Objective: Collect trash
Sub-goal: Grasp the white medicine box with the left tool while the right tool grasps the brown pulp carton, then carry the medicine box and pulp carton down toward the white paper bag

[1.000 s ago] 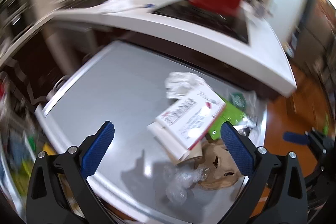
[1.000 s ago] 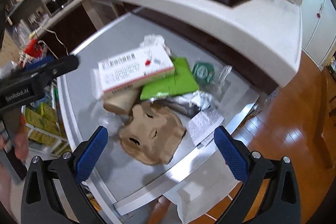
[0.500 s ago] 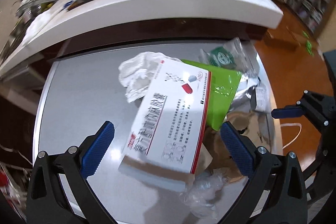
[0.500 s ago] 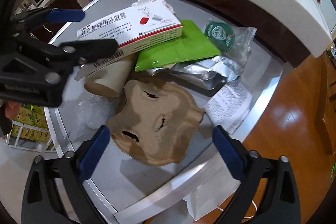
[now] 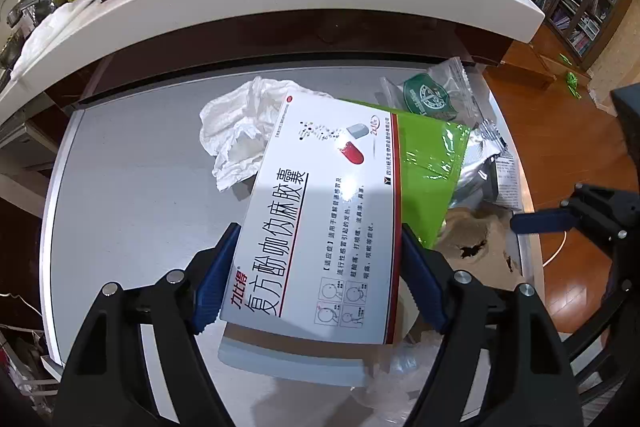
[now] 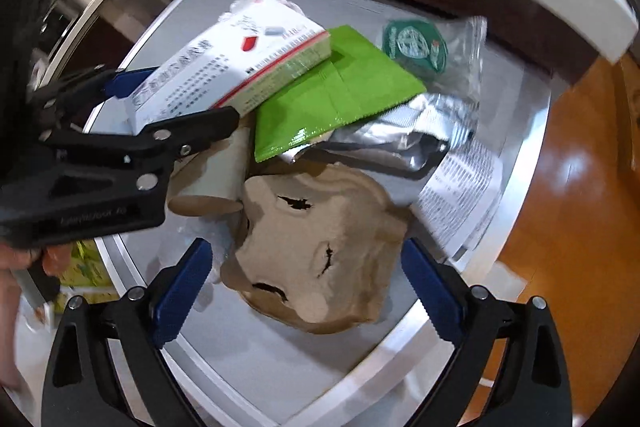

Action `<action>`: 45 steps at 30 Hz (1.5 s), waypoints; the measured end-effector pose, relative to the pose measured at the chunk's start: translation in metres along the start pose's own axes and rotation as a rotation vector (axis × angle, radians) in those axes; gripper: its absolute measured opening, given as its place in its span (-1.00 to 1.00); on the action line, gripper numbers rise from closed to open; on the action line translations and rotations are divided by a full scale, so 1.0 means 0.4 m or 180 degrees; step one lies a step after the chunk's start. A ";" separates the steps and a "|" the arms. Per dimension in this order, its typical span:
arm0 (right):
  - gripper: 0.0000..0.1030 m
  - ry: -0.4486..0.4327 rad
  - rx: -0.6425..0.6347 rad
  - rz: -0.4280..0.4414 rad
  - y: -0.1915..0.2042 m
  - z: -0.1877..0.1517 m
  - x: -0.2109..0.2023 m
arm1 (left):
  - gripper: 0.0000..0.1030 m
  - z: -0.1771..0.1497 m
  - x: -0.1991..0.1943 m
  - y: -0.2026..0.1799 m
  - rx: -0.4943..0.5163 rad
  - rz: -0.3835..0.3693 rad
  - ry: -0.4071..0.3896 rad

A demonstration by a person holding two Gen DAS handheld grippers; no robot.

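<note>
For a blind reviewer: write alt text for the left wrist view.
The left gripper has just been closing its jaws around a white medicine box on top of a trash pile on a grey table. Behind the box lie a crumpled tissue, a green packet and a brown paper tray.

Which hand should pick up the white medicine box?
Left. The left gripper has just been closing, and its fingers now press both sides of the medicine box. The right gripper is open around the brown pulp tray.
</note>
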State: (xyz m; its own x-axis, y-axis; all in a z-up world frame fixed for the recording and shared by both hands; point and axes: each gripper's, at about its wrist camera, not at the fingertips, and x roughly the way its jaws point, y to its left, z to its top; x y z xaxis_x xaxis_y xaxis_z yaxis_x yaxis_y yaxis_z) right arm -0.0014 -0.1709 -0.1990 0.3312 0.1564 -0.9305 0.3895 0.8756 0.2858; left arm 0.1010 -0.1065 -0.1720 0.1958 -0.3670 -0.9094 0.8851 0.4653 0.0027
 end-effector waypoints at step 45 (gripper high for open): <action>0.16 0.0100 0.0394 0.1587 -0.103 0.003 -0.159 | 0.39 -0.093 -0.260 0.089 -0.1375 -0.0216 -0.0804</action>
State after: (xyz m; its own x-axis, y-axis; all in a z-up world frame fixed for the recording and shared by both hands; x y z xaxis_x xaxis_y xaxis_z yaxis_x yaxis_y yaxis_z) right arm -0.0374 -0.2177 -0.1512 0.4774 0.5563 -0.6802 0.2905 0.6306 0.7197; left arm 0.0964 -0.0220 -0.0929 0.2872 -0.5667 -0.7723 0.6542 0.7049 -0.2740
